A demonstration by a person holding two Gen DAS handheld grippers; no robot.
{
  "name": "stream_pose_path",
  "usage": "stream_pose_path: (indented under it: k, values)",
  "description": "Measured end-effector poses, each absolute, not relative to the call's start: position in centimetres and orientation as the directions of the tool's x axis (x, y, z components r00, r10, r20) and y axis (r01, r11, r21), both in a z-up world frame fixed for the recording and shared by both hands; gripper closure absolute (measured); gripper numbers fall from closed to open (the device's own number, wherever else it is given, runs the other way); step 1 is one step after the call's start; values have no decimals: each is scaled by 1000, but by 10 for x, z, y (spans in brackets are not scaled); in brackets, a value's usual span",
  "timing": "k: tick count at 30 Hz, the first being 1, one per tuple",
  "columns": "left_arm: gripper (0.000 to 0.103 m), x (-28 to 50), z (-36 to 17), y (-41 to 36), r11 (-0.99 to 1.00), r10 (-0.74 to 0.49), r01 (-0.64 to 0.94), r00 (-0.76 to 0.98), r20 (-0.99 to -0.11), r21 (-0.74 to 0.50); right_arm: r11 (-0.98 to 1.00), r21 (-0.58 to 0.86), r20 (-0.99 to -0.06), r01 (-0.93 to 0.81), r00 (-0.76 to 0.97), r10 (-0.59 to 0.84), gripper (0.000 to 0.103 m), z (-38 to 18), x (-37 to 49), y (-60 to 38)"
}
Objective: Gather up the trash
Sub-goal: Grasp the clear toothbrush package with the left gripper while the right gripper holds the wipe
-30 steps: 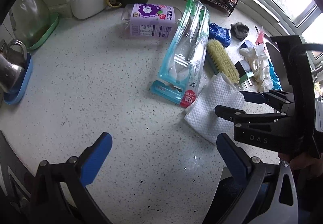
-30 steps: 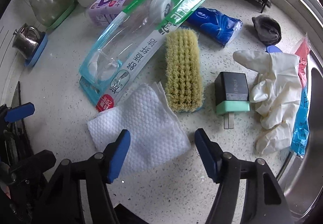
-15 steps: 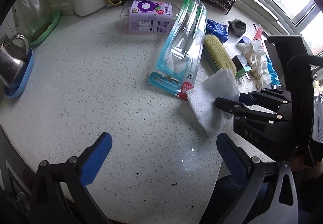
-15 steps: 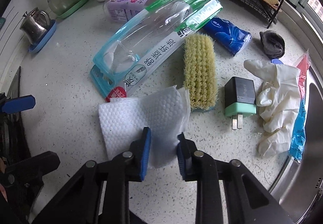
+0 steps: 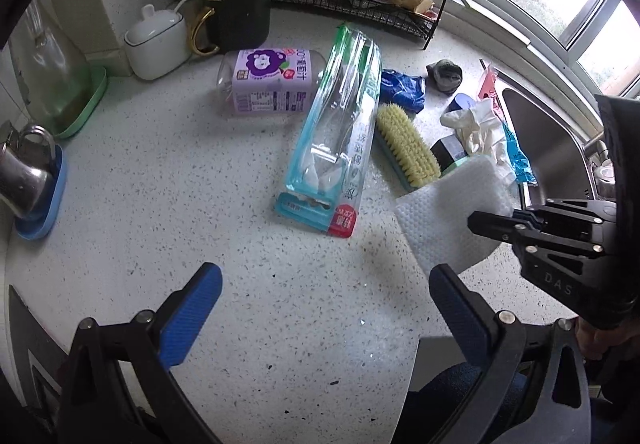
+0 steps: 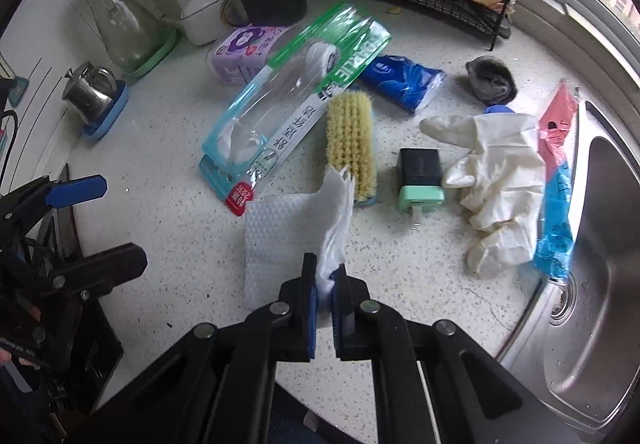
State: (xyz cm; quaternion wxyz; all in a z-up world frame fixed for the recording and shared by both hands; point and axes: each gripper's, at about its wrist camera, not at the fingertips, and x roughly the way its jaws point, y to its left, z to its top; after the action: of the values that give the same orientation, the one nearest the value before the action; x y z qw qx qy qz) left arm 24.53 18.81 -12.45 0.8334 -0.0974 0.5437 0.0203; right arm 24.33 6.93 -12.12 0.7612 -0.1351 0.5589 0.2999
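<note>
A speckled white kitchen worktop [image 6: 168, 148] with a steel sink [image 6: 600, 284] at its right edge. The right claw [image 6: 325, 276] is clamped shut on a white paper towel [image 6: 288, 232], pinching one bunched corner between its blue pads; the rest of the sheet hangs near the worktop's front edge. The left claw [image 5: 324, 308] stands wide open over bare worktop, holding nothing. Behind the towel lie an empty clear toothbrush package [image 6: 288, 100], a yellow scrubbing brush [image 6: 352, 140], a black and green charger [image 6: 420, 176], white gloves [image 6: 496, 188], a blue wrapper [image 6: 400, 80] and a purple drink carton [image 5: 272, 84].
</note>
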Motion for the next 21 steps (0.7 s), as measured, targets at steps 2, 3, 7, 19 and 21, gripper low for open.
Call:
stream_pose_path:
  k: [2,3,7,19,21]
  values:
    - [0,253,-125,188,984,-58,-131,407,-912,-121,798,141,-926,-586,208,316,98,-111,244,59]
    - [0,257,-125,187,985,-54,-128,406,-912,-115,806,144,-923,-575,216,318,98,-107,244,55]
    - [0,276,-132,184,989,-47,-110,396,-917,-98,831,145,-912,-538,254,323,98,-93,247,35]
    - [0,337,-171,176,998,-36,-40,341,-939,-53,909,126,-918,-397,302,259,98,-96,271,-16]
    - [0,347,-178,174,999,-30,-31,330,-944,-42,917,124,-920,-380,303,250,98,-96,272,-20]
